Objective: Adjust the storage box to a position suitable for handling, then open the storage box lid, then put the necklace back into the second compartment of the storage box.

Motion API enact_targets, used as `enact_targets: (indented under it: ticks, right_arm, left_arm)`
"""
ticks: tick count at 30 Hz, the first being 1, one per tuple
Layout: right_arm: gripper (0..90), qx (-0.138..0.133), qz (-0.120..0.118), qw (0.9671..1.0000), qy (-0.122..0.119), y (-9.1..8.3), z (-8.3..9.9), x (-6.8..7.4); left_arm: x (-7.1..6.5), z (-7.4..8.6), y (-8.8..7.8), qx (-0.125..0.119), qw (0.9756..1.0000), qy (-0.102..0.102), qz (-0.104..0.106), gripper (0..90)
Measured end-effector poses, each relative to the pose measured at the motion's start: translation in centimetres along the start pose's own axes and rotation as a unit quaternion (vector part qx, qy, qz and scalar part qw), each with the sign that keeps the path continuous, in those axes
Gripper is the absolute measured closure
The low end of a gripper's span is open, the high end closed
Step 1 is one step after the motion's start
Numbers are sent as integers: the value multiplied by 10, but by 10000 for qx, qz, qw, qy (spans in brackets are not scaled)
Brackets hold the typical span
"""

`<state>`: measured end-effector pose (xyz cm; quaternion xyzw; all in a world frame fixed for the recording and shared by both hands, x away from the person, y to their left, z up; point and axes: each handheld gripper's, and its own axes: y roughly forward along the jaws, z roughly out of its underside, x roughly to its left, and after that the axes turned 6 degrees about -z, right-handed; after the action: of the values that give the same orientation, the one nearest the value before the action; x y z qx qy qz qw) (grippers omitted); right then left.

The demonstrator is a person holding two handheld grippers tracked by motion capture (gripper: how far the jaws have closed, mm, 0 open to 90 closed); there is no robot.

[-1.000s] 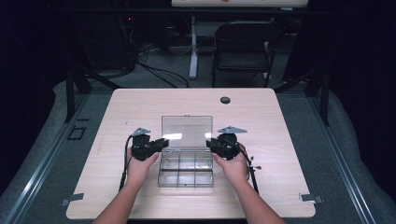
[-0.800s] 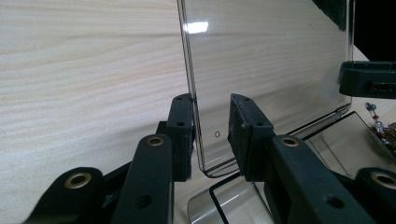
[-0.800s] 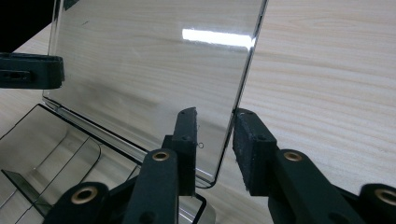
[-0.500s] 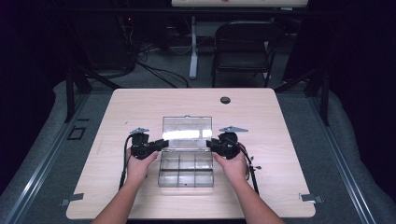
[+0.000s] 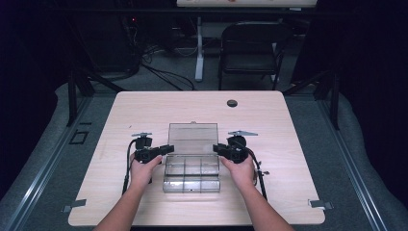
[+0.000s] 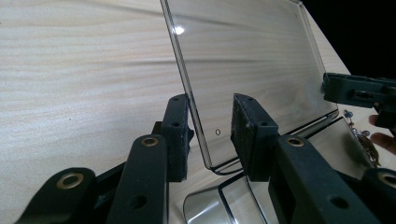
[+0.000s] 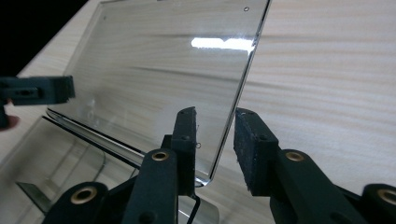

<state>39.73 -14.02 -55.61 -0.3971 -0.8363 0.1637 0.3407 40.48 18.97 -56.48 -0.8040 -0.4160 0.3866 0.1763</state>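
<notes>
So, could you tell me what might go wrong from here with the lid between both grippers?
1. Both grippers, left and right, straddle the lid edges with open jaws and a visible gap; the upright lid could drop or flop if nudged.
2. Uneven pushes on the two side edges may twist the thin clear lid at its hinge.
3. The box looks light and could slide on the table.

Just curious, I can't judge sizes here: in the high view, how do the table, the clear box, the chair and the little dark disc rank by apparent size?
1. Table
2. Chair, though it stands farther off
3. Clear box
4. Dark disc
</notes>
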Motion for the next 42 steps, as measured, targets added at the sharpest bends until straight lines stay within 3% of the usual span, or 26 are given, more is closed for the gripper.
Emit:
enact_targets:
  ticks: [1,2,3,11,39,42]
  right_arm:
    - [702,0,0,10000,0,0,0,0]
    - [702,-9,-154,9995,266,0,1,-4]
    - [700,-37,-210,9991,371,1,1,-5]
    - [677,36,-445,9960,772,4,2,-10]
    - [663,146,-469,9932,1056,5,2,-13]
    - [666,181,-553,9910,1206,5,2,-16]
  left_arm:
    - [0,0,0,0,10000,0,0,675]
    - [1,0,0,9,10000,-14,28,675]
    - [1,0,0,13,10000,-14,31,675]
    - [5,-1,1,72,9998,-106,149,675]
    - [7,-1,7,189,9984,-483,228,645]
    - [9,0,7,214,9978,-562,269,641]
